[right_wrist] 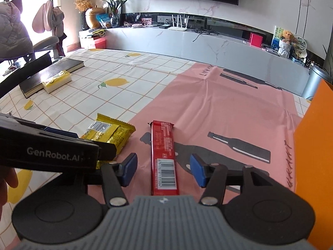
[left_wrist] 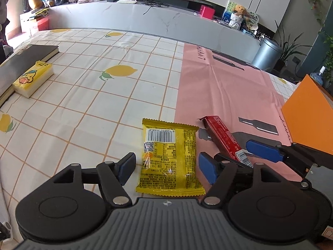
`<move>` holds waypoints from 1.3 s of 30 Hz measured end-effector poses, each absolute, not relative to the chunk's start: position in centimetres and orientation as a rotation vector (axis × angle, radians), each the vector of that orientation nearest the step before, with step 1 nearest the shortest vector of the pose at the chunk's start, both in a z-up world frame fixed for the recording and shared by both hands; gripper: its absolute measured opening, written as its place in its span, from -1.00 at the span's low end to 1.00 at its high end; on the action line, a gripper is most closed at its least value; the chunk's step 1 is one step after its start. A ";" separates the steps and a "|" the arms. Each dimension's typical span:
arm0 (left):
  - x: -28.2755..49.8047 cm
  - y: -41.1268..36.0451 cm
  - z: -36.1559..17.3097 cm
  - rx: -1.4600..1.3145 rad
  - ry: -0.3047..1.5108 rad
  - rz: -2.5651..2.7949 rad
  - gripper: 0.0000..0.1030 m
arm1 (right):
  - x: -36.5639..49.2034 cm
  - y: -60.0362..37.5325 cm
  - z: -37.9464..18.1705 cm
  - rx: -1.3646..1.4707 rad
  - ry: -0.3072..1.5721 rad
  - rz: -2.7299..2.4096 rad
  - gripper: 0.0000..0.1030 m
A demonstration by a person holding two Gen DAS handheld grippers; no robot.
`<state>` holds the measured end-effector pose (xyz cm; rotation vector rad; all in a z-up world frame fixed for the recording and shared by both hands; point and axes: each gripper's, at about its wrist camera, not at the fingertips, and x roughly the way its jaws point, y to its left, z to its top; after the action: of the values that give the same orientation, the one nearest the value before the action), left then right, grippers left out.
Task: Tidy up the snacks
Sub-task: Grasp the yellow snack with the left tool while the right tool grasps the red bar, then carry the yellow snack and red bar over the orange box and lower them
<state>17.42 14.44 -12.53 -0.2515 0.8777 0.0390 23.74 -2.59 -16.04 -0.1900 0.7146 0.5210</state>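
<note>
A yellow snack packet lies flat on the lemon-print tablecloth, between the blue pads of my left gripper. The pads stand wide on either side of it without touching: open. A long red snack bar lies on the pink sheet, running away from my right gripper, whose pads stand apart on both sides of it, not pressing it. In the left wrist view the red bar lies just right of the yellow packet, with the right gripper's blue finger beside it. The right wrist view shows the yellow packet partly behind the left gripper's body.
An orange box stands at the right edge, close to the right gripper; it fills the right side of the right wrist view. A yellow tissue pack and a black book lie far left. A hand shows at the lower left.
</note>
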 end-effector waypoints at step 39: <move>12.8 10.0 -5.2 -0.212 0.799 0.026 0.13 | 17.4 -7.0 -7.7 -0.211 0.708 0.423 -0.59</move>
<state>12.85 10.00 -5.17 -0.2123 0.7992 0.0261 17.41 -6.99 -7.73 -0.2107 0.7080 0.4230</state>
